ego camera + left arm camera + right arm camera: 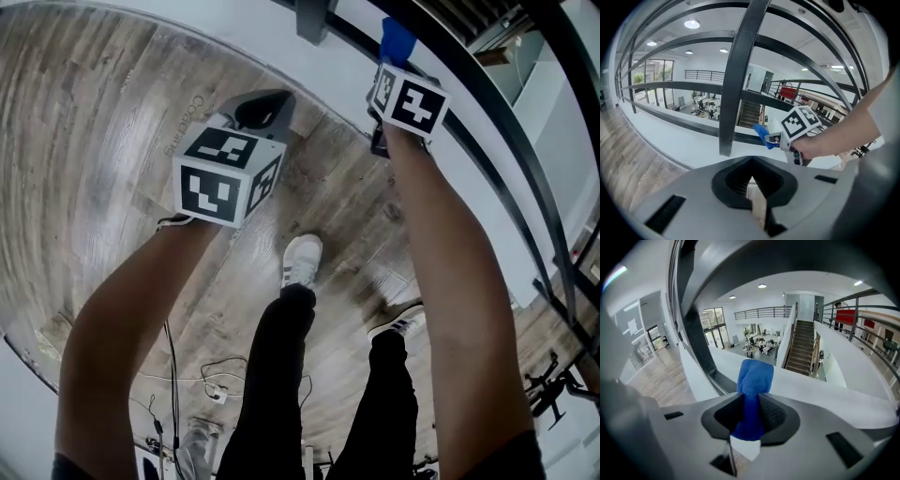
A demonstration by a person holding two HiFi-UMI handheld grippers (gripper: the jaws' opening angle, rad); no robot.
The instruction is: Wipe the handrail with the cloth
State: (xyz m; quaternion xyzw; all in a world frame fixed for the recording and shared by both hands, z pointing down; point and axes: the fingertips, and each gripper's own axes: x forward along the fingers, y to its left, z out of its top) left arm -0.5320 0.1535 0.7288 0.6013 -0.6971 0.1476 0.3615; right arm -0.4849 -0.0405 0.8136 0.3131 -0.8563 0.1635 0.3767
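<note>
A blue cloth [753, 380] sticks up out of my right gripper [751, 398], whose jaws are shut on it. In the head view that cloth [397, 39] sits at the top, right beside the black handrail [487, 103]. The handrail's broad dark bar [740, 268] arches close over the cloth; I cannot tell whether they touch. My left gripper [262, 108] hangs lower left, over the floor and away from the rail. Its jaws [751, 161] are shut with nothing between them. From the left gripper view I see the right gripper [776, 138], the cloth [761, 135] and a black upright post [740, 70].
Several black lower rails [670, 86] run along a white ledge [281, 37]. Beyond them lie an open atrium and a staircase [802, 345]. The person's legs and white shoes [302, 258] stand on the wood floor [94, 141]. Cables [211, 380] lie behind.
</note>
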